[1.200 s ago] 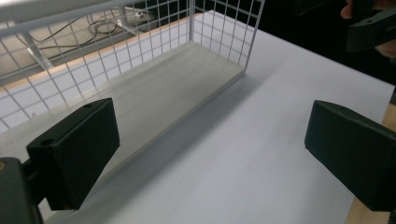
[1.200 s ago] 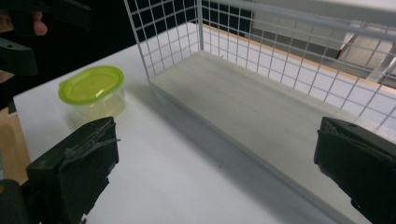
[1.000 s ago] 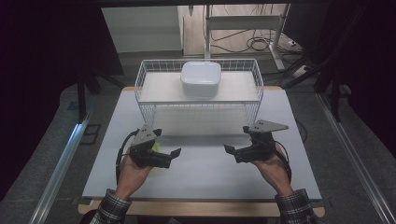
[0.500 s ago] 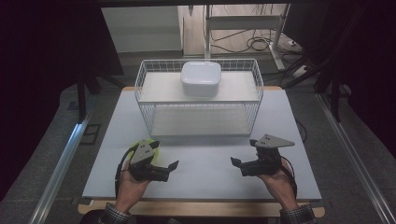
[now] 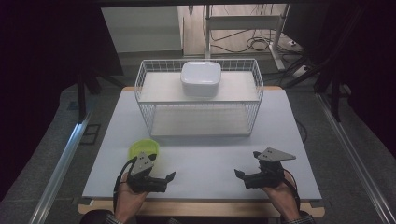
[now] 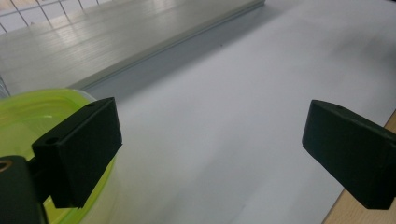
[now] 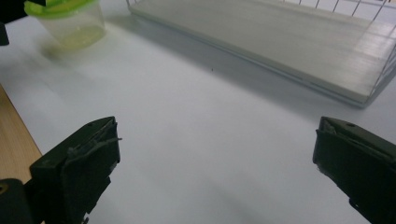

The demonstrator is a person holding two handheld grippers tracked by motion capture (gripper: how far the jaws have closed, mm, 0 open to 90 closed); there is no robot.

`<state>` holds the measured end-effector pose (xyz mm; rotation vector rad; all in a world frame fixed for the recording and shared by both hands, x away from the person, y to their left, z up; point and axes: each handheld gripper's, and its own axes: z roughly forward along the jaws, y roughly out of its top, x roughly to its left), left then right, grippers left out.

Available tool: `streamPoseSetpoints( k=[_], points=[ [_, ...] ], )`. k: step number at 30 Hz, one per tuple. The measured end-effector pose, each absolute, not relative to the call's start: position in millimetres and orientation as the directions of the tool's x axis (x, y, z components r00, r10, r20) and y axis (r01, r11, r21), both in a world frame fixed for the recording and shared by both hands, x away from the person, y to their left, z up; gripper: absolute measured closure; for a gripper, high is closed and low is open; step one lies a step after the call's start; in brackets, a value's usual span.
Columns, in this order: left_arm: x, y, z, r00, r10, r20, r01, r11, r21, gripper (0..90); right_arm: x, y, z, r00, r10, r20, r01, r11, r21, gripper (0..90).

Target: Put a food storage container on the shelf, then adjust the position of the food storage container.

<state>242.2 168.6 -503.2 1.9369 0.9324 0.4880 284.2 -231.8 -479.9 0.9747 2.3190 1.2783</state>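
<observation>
A small clear tub with a lime-green lid (image 5: pixel 144 149) stands on the white table mat, just in front of the wire rack's left end. My left gripper (image 5: pixel 169 178) is held low near the table's front edge, right below the tub, open and empty. In the left gripper view the green lid (image 6: pixel 28 116) lies behind the left jaw. My right gripper (image 5: pixel 239 174) is at the front right, also open with nothing between its jaws. The right gripper view shows the tub (image 7: pixel 70 21) far off at the upper left.
A white wire rack (image 5: pixel 201 100) with two shelves stands across the back of the mat; a white lidded box (image 5: pixel 201 78) sits on its top shelf. The wooden table edge (image 5: pixel 201 207) runs along the front. Dark floor and metal rails flank the table.
Both hands have drawn back toward the front edge of the table. The green-lidded tub, before under the left gripper, now stands free on the mat.
</observation>
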Motion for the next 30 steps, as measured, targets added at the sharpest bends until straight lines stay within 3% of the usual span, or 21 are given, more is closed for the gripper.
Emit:
streamPoseSetpoints(
  k=[19,23,30],
  points=[
    [246.1,175.7,-501.1,0.62,0.782,-0.058,0.476,-0.317,0.821,7.0,285.4,-236.7,-495.7,-0.702,0.711,0.038,0.443,0.395,0.805,1.2],
    [244.6,185.4,-496.0,0.595,0.803,-0.022,0.47,-0.326,0.82,21.5,286.4,-236.3,-498.1,-0.702,0.71,0.045,0.451,0.396,0.8,1.3],
    [244.3,214.6,-491.4,0.544,0.836,-0.074,0.477,-0.235,0.847,60.1,286.2,-233.3,-500.2,-0.71,0.702,0.055,0.462,0.406,0.789,2.1]
  ],
)
